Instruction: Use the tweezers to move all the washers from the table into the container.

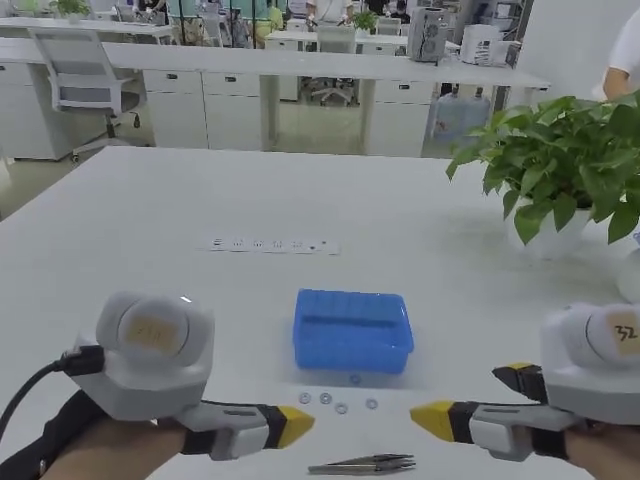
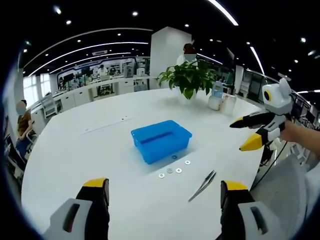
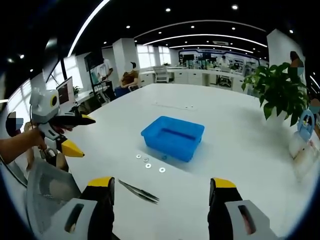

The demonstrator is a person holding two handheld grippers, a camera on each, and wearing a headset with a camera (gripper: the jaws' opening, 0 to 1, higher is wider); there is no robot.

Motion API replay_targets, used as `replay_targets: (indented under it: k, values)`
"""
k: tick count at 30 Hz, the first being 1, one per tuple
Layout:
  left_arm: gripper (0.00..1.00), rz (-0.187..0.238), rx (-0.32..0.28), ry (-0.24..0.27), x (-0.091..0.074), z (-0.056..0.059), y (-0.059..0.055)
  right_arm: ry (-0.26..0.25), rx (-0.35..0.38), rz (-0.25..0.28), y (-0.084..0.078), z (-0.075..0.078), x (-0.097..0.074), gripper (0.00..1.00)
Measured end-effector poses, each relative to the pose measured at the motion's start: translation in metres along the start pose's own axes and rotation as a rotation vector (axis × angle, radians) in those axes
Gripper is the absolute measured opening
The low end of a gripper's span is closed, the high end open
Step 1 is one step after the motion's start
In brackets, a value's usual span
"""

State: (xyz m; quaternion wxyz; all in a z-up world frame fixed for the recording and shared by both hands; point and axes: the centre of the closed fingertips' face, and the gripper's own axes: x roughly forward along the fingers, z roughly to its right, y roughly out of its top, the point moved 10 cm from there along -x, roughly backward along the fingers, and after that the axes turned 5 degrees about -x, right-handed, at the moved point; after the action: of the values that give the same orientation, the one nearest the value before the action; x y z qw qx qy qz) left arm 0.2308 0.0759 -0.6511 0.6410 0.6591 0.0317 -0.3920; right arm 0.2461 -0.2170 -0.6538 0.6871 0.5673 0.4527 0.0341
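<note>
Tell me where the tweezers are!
In the head view the tweezers lie on the table at bottom centre, closer to the person than the washers and blue container.

Open-plan office: desk rows [image 1: 300,60], swivel chair [image 1: 75,80], ceiling lights [image 3: 200,22].
</note>
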Motion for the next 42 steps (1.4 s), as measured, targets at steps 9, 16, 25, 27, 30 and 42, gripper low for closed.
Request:
replay_targets:
  k: [9, 16, 25, 27, 30, 42]
  values:
    - [0.95, -0.001, 0.012, -0.002, 0.002, -0.002, 0.0, 0.0, 0.011, -0.004, -0.002, 0.0, 0.001, 0.76]
    - [0.93, -0.004, 0.021, -0.011, 0.004, -0.001, 0.0, -0.006, 0.019, -0.006, -0.004, 0.0, 0.003, 0.76]
    - [0.67, -0.039, 0.057, -0.129, 0.015, 0.01, -0.004, -0.013, 0.05, 0.004, -0.007, -0.001, 0.006, 0.75]
    - [0.55, -0.08, 0.086, -0.172, 0.022, 0.015, -0.008, -0.013, 0.056, 0.003, -0.008, -0.001, 0.008, 0.74]
    - [0.53, -0.109, 0.119, -0.198, 0.033, 0.02, -0.012, -0.008, 0.066, -0.007, -0.012, -0.002, 0.01, 0.74]
    - [0.35, -0.251, 0.348, -0.321, 0.069, 0.032, -0.026, -0.022, 0.109, -0.017, -0.019, 0.003, 0.009, 0.73]
